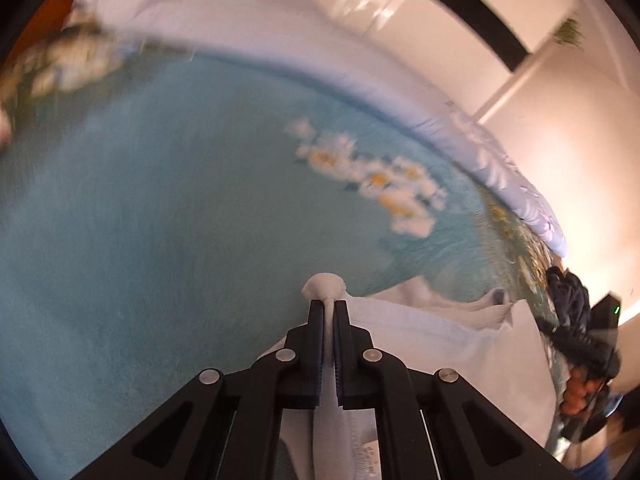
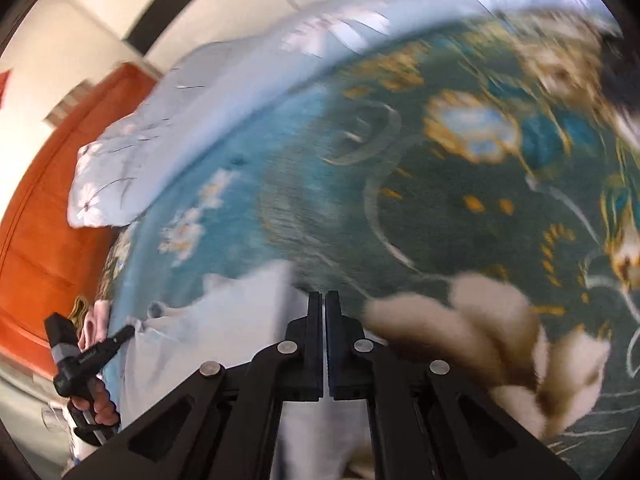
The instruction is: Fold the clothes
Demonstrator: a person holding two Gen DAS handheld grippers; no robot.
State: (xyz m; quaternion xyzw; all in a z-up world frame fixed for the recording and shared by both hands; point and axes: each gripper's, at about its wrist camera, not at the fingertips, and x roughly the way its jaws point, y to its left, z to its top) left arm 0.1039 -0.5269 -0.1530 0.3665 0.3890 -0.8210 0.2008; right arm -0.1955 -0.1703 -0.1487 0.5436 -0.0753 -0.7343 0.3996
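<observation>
A white garment (image 1: 432, 336) lies on a teal flowered bedspread (image 1: 160, 200). My left gripper (image 1: 329, 305) is shut on a bunched corner of it, and a knob of cloth sticks out past the fingertips. The cloth stretches right toward my right gripper (image 1: 588, 344), seen at the right edge. In the right wrist view the same white garment (image 2: 224, 320) spreads left of my right gripper (image 2: 323, 296), whose jaws are closed with white cloth running under them. My left gripper (image 2: 124, 334) shows at the lower left, pinching the garment's far corner.
A pale blue flowered pillow or duvet (image 2: 132, 152) lies along the bed's far edge. An orange headboard or sofa (image 2: 36, 248) stands at left. A cream fluffy item (image 2: 500, 332) lies on the bedspread to the right of my right gripper. White walls are behind.
</observation>
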